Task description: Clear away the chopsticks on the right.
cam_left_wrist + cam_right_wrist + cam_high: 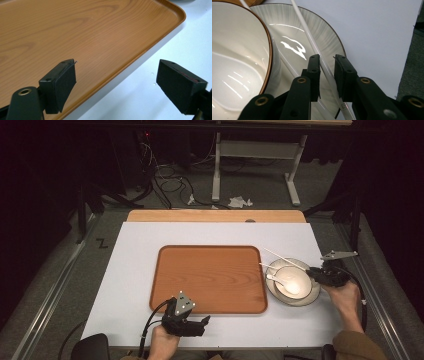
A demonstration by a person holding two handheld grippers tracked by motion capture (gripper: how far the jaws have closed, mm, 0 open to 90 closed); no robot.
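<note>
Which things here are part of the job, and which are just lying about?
In the job:
- chopstick, between the right gripper jaws
- plate
- bowl with spoon
- tray, by the open left gripper

Lying about:
- crumpled paper on the floor
- cables
- far table frame

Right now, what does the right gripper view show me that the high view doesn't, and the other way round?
Right gripper view, close up: the white chopstick runs between the right tongs with a slim gap at one pad, and it lies over the streaked grey plate.

High view: the whole wooden tray, bare, with the left tongs at its near edge, and the person's right hand.

Shared: the bowl on that plate, the chopstick, the right tongs and the white table.
</note>
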